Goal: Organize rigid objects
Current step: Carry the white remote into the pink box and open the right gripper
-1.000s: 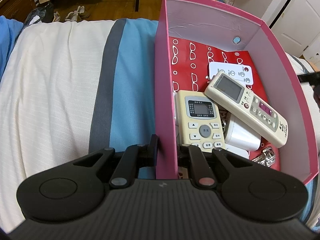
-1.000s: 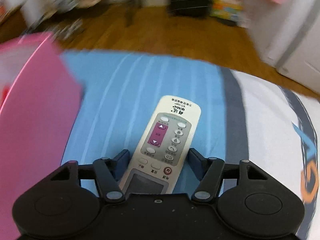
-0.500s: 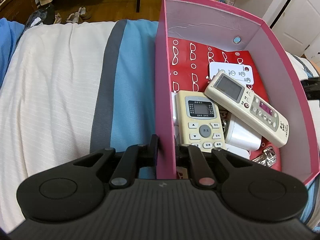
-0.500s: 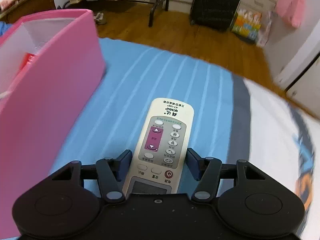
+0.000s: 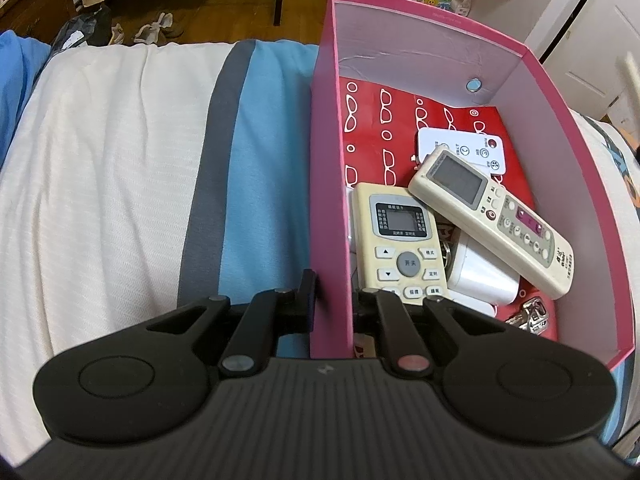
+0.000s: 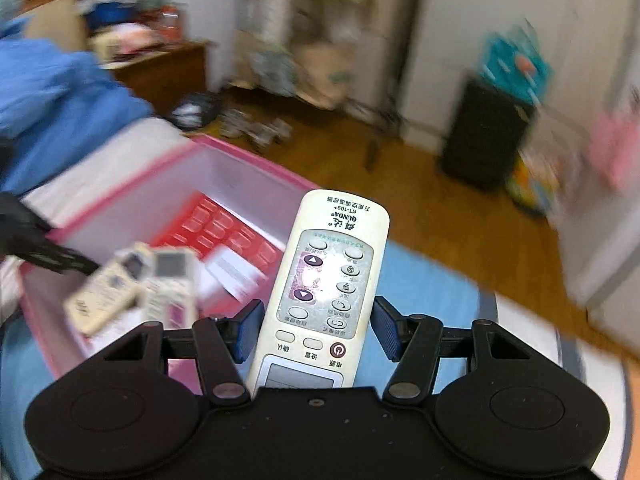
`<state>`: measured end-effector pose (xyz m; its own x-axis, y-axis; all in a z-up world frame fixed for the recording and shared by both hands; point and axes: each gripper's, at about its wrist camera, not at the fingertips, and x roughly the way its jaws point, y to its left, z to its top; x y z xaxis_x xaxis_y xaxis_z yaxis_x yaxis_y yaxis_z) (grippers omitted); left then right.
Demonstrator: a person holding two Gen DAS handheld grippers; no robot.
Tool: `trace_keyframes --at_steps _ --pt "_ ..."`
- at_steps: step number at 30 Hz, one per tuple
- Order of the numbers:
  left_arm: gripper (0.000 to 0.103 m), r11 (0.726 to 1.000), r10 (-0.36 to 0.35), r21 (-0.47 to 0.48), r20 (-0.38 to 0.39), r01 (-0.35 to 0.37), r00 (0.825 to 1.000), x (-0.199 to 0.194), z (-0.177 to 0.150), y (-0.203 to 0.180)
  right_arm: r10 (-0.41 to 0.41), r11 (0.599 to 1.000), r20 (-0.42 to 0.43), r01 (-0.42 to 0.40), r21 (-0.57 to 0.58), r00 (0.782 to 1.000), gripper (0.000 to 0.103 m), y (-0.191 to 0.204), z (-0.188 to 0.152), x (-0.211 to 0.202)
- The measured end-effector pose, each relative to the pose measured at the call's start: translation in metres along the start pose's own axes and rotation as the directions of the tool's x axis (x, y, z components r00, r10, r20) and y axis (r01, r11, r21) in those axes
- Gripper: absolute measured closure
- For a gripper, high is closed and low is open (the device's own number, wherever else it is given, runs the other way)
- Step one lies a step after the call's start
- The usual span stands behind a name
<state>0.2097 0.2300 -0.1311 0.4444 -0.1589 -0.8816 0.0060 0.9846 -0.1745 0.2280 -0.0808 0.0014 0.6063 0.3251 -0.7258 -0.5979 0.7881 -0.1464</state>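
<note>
Held remote: a cream remote control [image 6: 324, 292] lies lengthwise between the fingers of the right gripper [image 6: 316, 330], buttons up, its printed end toward 12 o'clock; it is raised above the blue bedding, with the box at about 9 o'clock of it.
Right gripper: closed on the remote's lower half; its jaws closed a little further within the last second.
Box: a pink box [image 5: 332, 184] with pale inner walls and a red lining printed with white glasses stands on the bed.
Box contents: two cream remotes [image 5: 400, 246], a flat white remote [image 5: 460, 148], a white block and some keys [image 5: 532, 314].
Left gripper: the left gripper [image 5: 332, 300] pinches the box's near side wall, one finger outside, one inside.
Surface: bedding [image 5: 120, 184] in cream, grey and blue stripes.
Room: wooden floor [image 6: 460, 216], bags, shoes, a white door.
Hard to make out: the right wrist view is motion-blurred; a dark shape at its 9 o'clock edge is cut off.
</note>
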Motion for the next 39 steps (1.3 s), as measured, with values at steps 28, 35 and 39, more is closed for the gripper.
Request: trace_keyframes --at_steps 28,35,39 --pt "0.092 1.000 -0.023 0.016 0.008 0.023 1.000 -0.001 -0.001 0.004 0.038 0.558 -0.302 -0.271 -0.785 0.953 0.041 0.116 0.057 0.153" --pt "0.092 0.999 -0.033 0.008 0.009 0.032 0.999 -0.001 -0.002 0.006 0.046 0.610 -0.313 -0.275 -0.743 0.949 0.042 0.109 0.059 0.150" --pt "0.092 1.000 -0.030 0.008 0.007 0.030 1.000 -0.001 -0.001 0.006 0.145 0.726 -0.262 -0.283 -0.626 0.954 0.042 0.094 0.067 0.128"
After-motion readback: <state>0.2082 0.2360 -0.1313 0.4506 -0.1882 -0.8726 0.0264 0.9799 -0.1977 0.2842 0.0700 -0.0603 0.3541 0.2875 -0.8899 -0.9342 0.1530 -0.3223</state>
